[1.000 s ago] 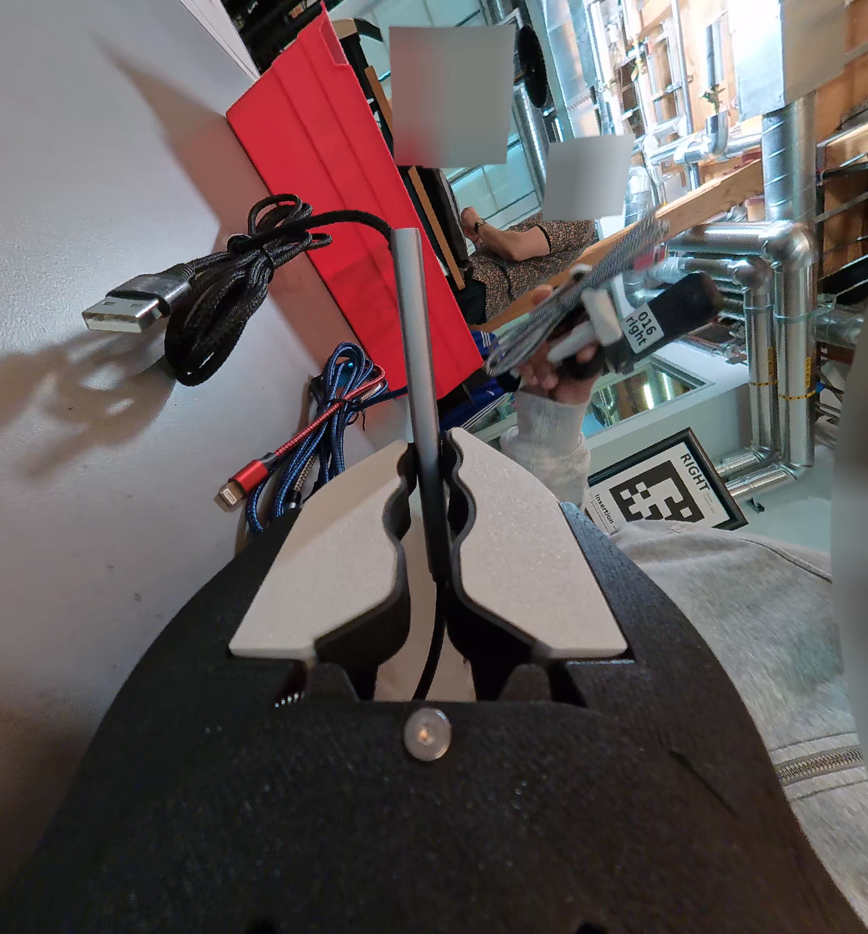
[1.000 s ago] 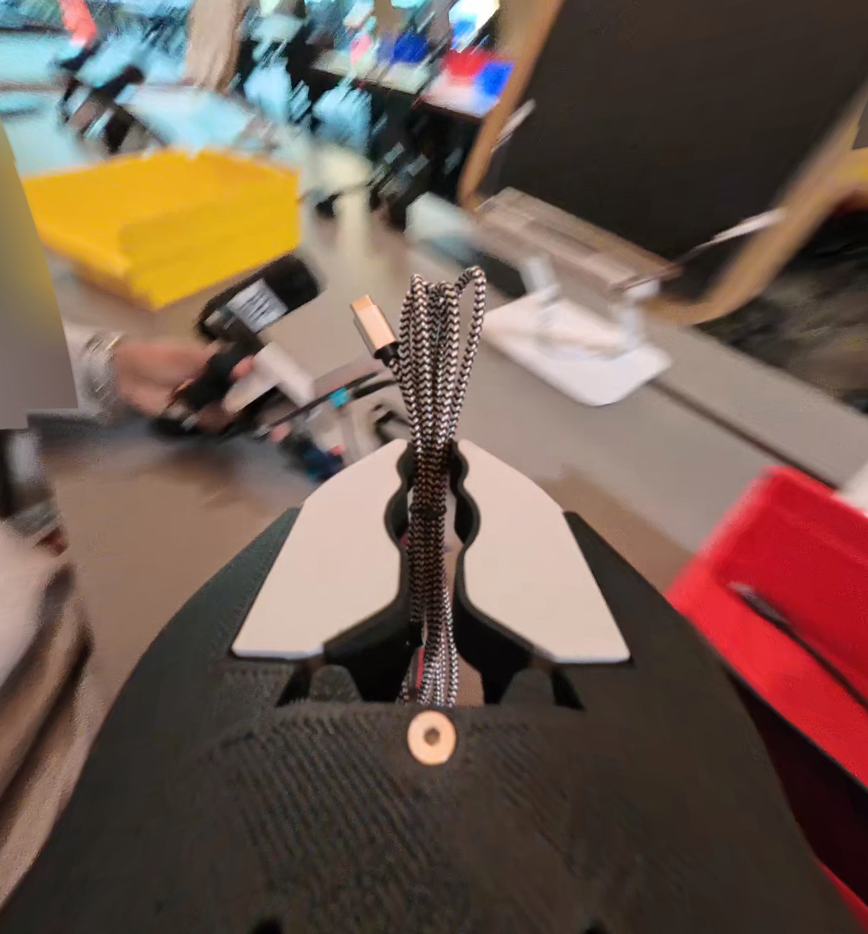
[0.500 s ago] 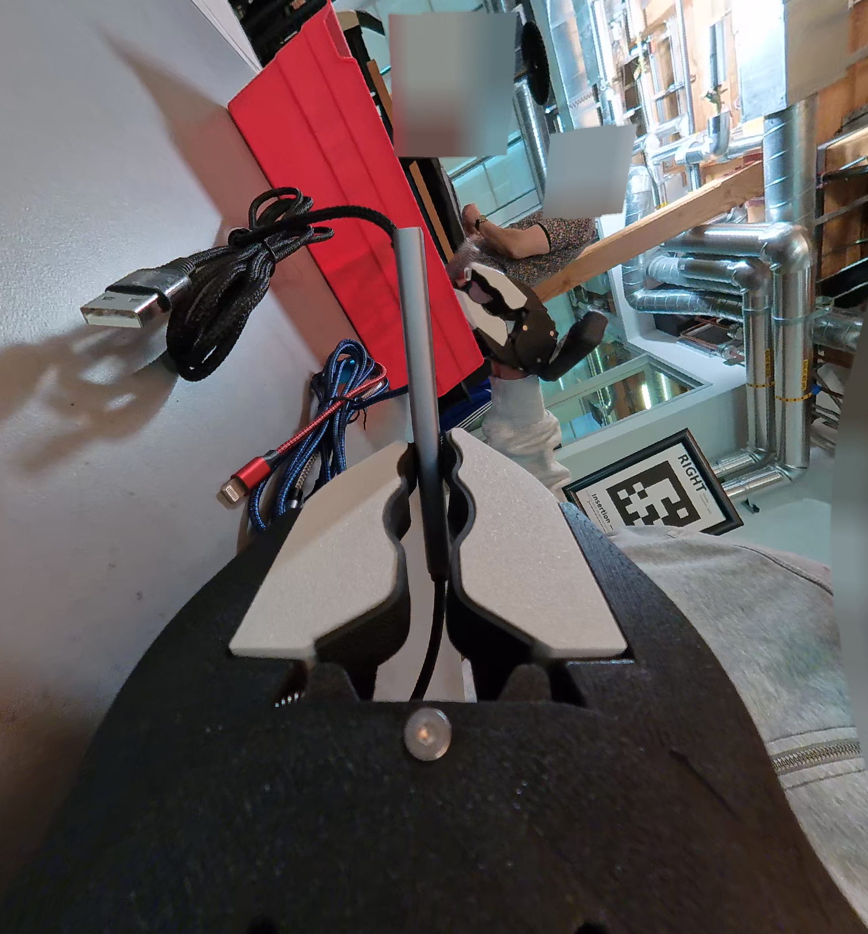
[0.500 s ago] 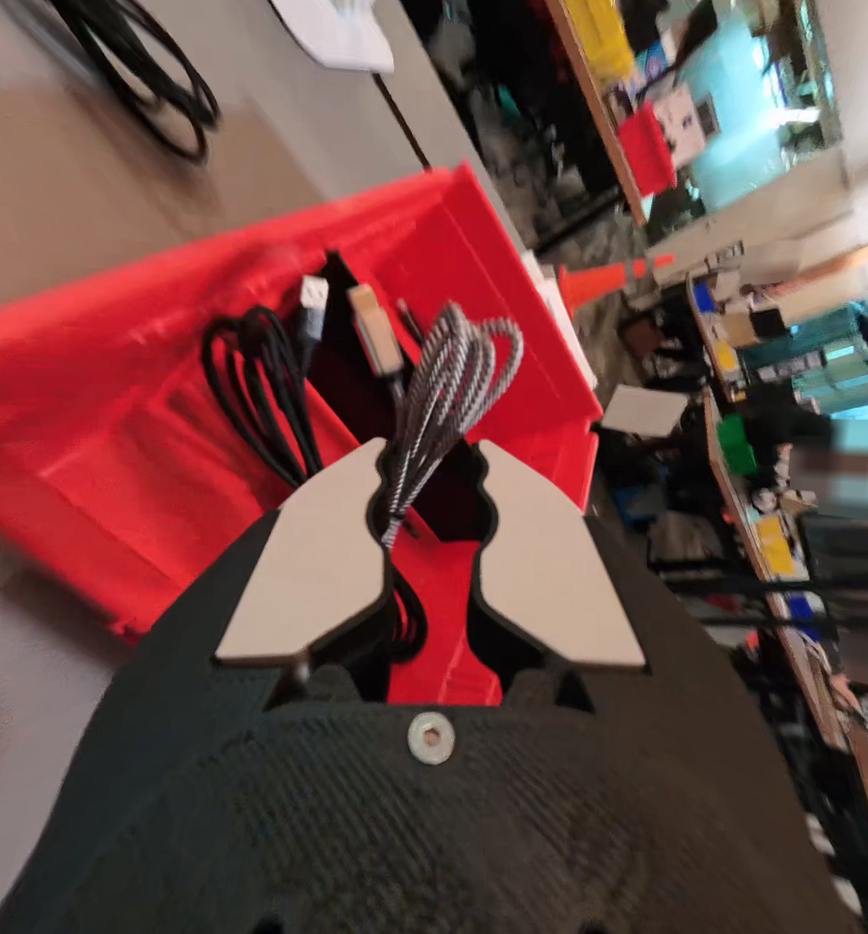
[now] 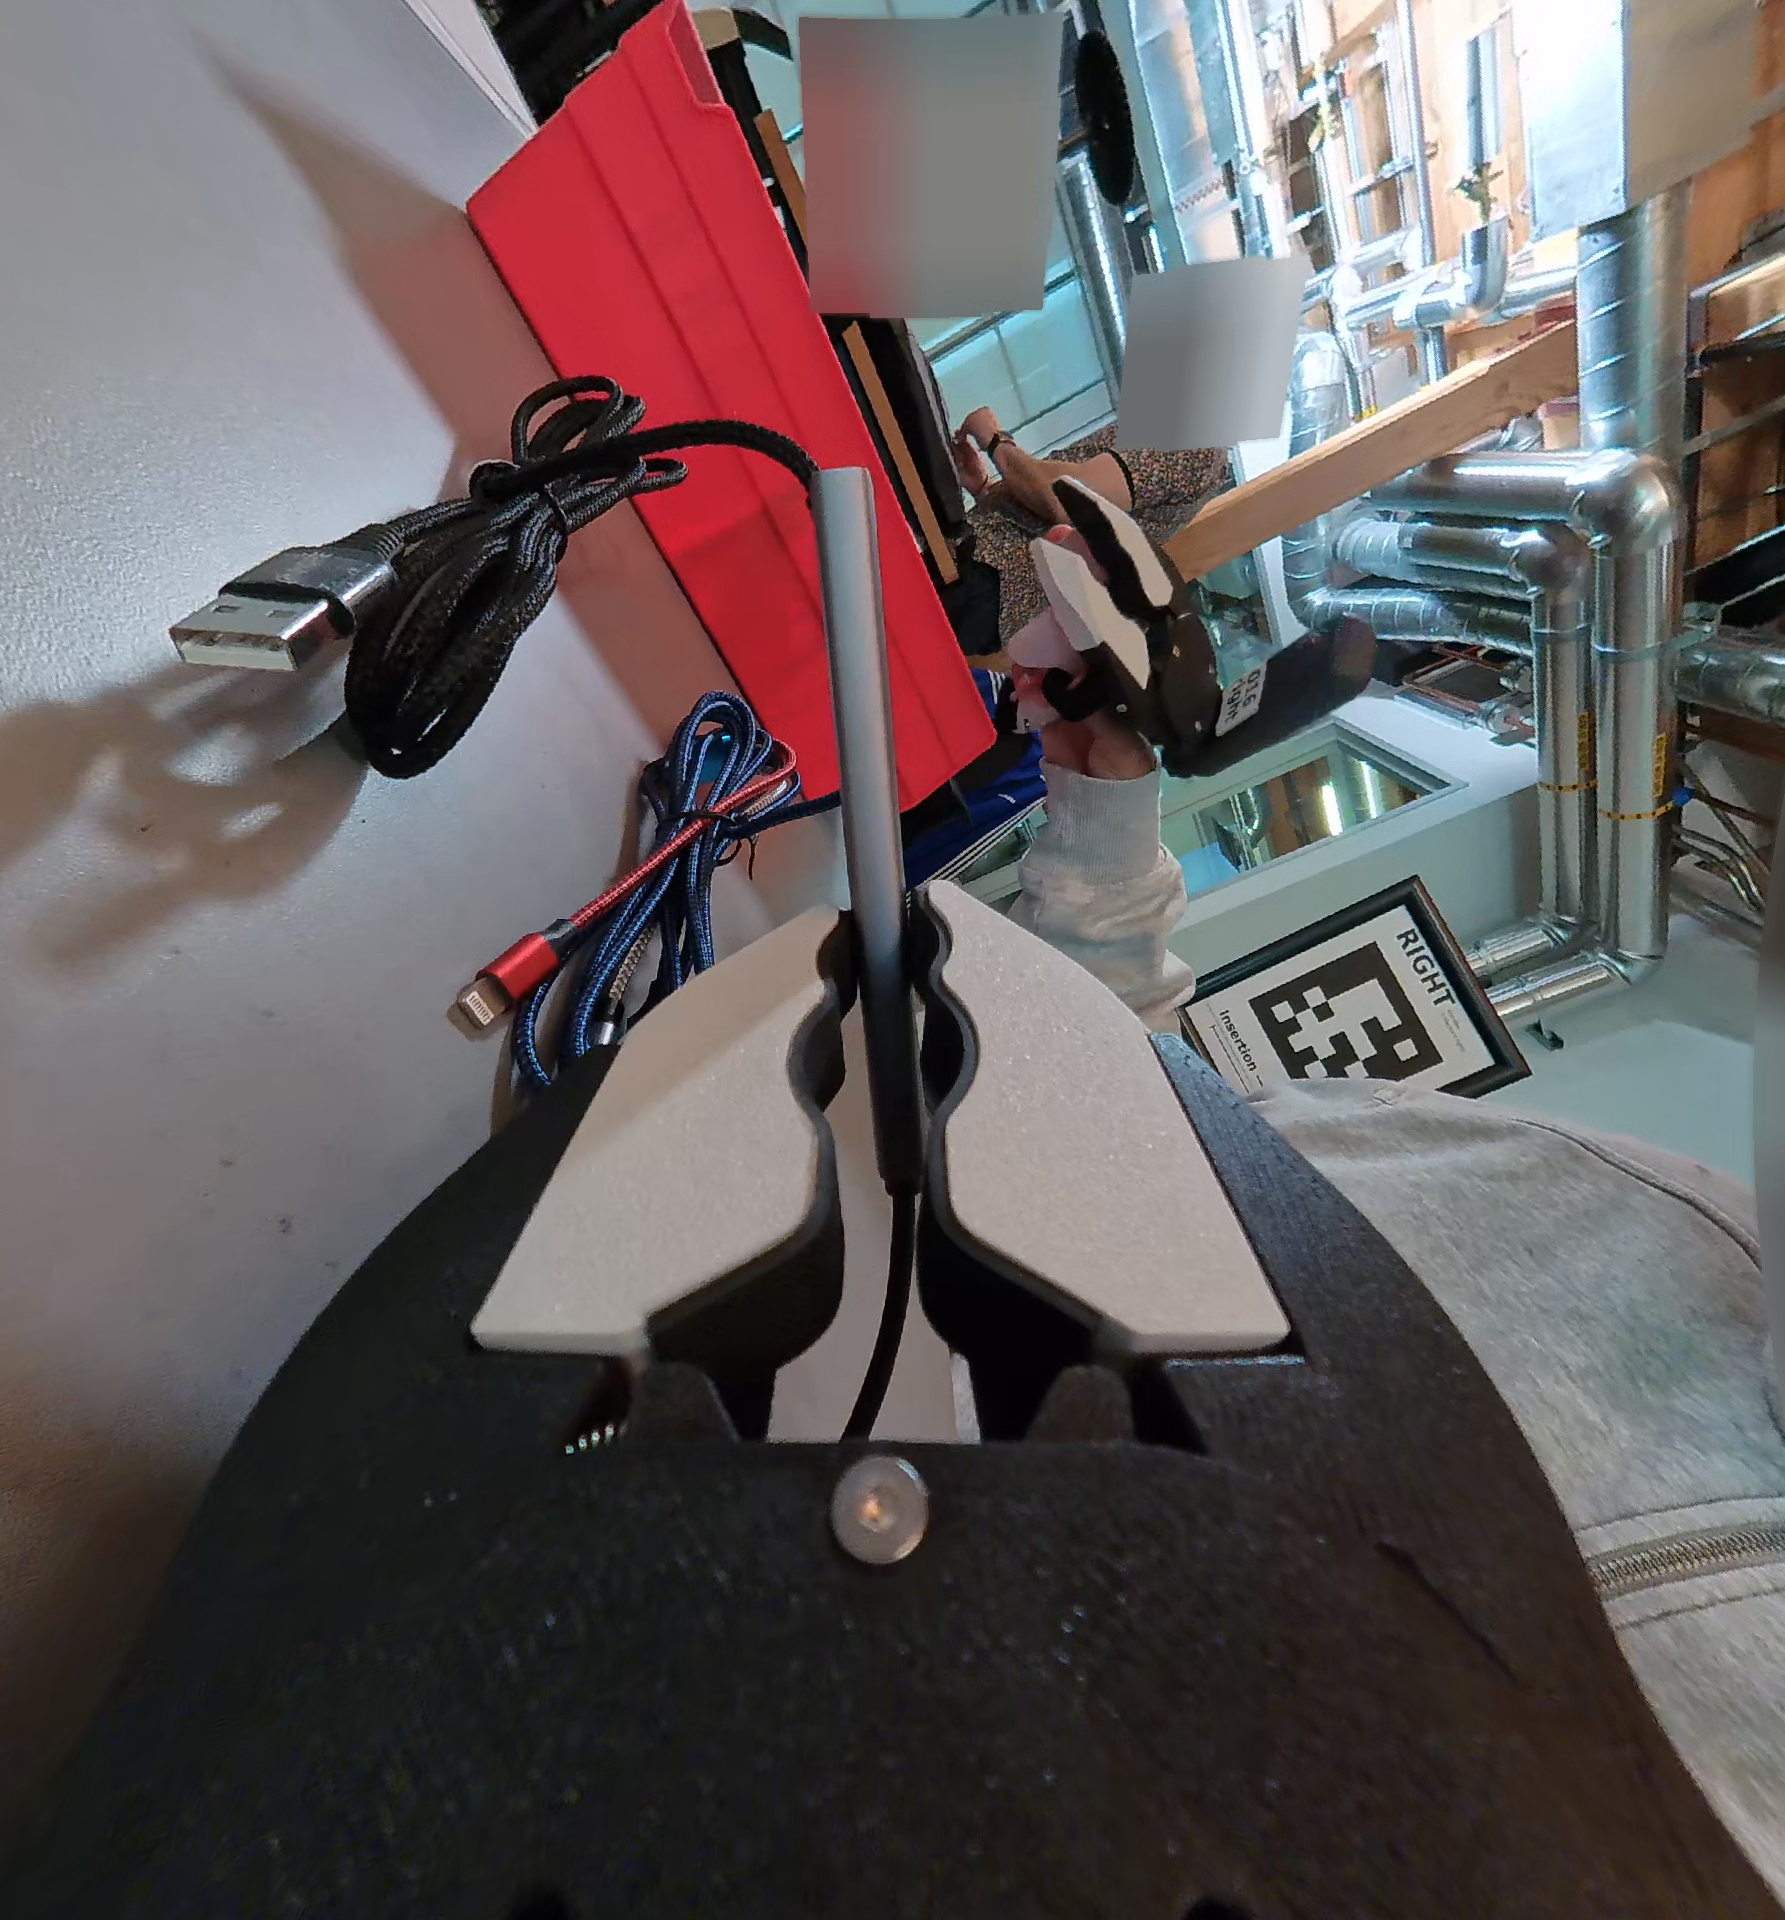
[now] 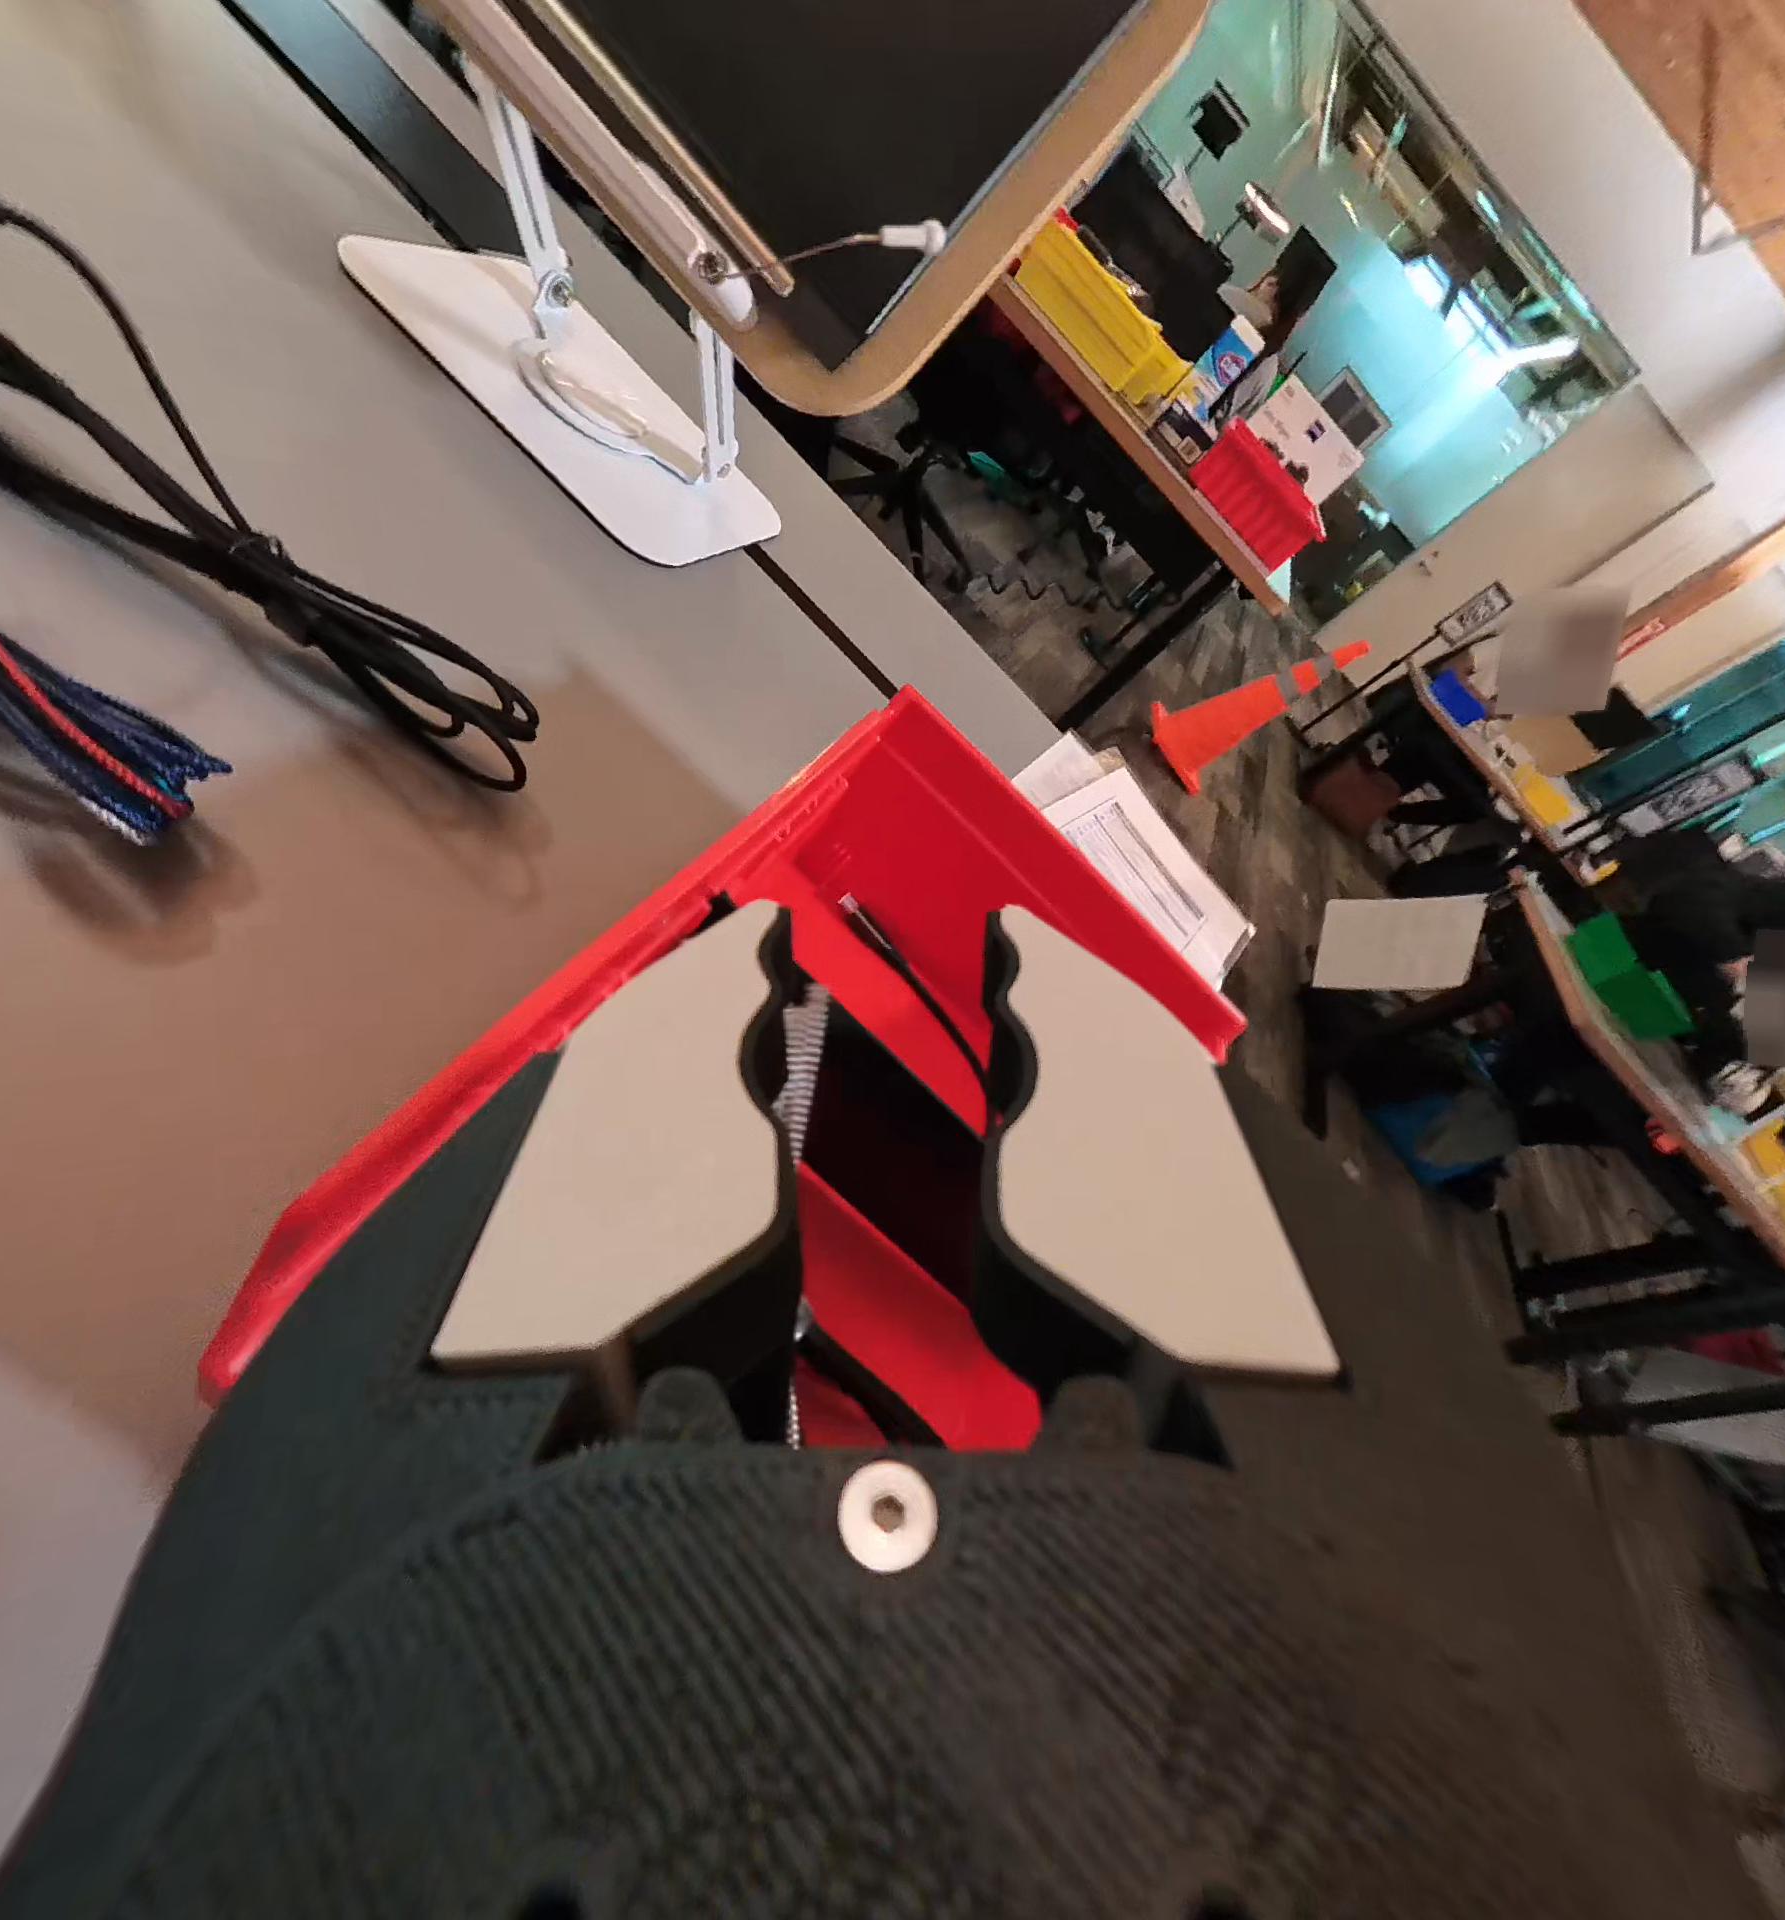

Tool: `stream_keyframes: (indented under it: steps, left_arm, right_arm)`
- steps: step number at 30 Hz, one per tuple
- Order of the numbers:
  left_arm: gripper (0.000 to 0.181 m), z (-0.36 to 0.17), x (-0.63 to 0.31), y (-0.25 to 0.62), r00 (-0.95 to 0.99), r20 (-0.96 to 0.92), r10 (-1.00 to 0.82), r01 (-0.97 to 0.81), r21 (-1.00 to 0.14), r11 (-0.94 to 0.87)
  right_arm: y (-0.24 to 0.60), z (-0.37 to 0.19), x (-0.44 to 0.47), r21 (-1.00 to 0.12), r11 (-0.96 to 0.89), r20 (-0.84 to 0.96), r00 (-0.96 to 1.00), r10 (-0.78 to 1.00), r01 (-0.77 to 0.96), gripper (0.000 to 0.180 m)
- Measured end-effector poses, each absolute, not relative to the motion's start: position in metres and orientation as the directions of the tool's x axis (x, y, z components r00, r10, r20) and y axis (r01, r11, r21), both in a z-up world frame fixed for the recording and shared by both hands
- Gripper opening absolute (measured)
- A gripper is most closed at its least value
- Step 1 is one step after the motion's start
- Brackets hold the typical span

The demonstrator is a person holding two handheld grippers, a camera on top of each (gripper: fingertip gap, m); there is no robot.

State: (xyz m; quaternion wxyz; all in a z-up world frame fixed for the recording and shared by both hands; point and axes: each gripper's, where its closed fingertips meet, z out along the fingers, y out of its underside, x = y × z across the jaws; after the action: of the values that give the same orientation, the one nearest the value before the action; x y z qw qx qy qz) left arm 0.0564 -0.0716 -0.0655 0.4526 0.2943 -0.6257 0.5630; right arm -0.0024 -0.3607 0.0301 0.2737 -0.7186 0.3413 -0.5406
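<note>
Right gripper (image 6: pixel 883 925): we see its jaws spread apart, empty, over the red bin (image 6: pixel 514 1049).
Bin contents: a black-and-white braided cable (image 6: pixel 807 1049) just beside our left finger; a thin black cable (image 6: pixel 935 1003).
Table (image 6: pixel 368 862): a black cable loop (image 6: pixel 348 634), a blue and red cable bundle (image 6: pixel 77 727), a white stand base (image 6: pixel 514 364).
Floor beyond: an orange cone (image 6: pixel 1241 712).

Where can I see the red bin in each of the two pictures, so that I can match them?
Left wrist view: the red bin stands at upper centre, behind the grey rod.
Right wrist view: the red bin is at centre, under the open right tool.
Shared landmark: the blue and red braided cable bundle on the table.
</note>
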Motion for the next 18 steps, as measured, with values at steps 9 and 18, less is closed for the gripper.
stream_keyframes:
  steps: [9,18]
  left_arm:
    - [0.011,-0.065,0.056,-0.071,-0.413,0.899,0.144,-0.879,-0.435,0.196]
    - [0.012,-0.064,0.029,-0.075,-0.493,0.845,0.206,-0.784,-0.535,0.316]
  right_arm:
    - [-0.394,0.008,-0.001,-0.867,-0.369,0.357,0.098,-0.929,-0.335,0.049]
    - [-0.18,0.019,0.016,-0.985,0.023,-0.12,0.588,-0.8,-0.17,0.032]
